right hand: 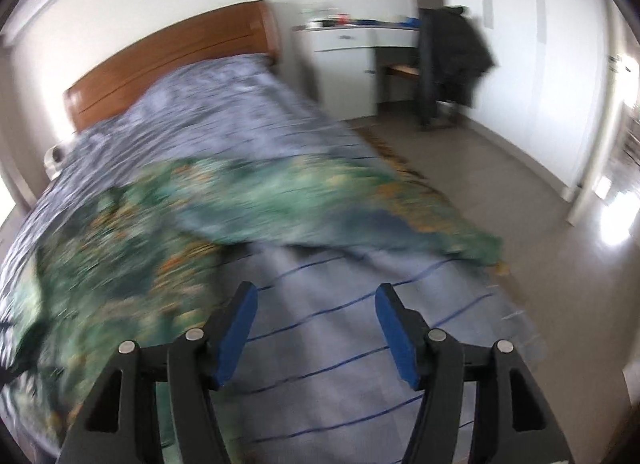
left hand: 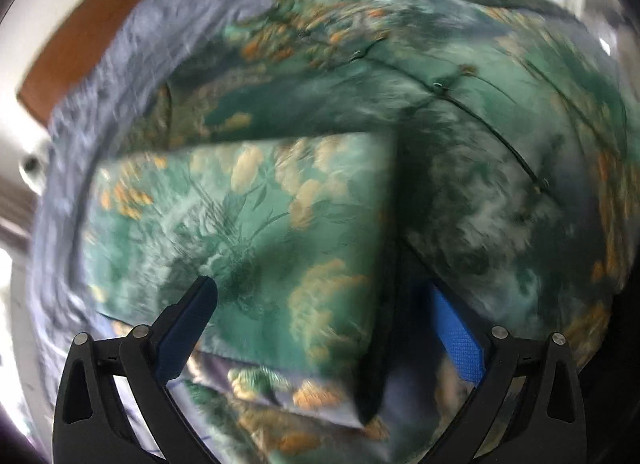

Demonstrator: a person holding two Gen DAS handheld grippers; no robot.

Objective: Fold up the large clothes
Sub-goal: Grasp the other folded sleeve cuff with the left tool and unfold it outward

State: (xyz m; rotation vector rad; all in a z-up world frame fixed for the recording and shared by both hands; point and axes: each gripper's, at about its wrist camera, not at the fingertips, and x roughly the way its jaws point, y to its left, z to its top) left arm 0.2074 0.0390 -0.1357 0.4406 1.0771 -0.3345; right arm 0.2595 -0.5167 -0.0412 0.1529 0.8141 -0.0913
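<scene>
- The left claw (left hand: 324,304) hangs close over the green floral garment (left hand: 248,224), its jaws spread wide; a folded flap of the cloth lies between the blue pads (left hand: 456,336), not pinched.
- The right claw (right hand: 316,304) is open at a middling width with nothing in it, above the striped bedsheet (right hand: 360,328).
- The garment (right hand: 208,200) is spread across the bed (right hand: 208,104), one end trailing toward the bed's edge by the floor (right hand: 500,168).
- A wooden headboard (right hand: 168,60) and a white desk (right hand: 348,52) stand beyond.
</scene>
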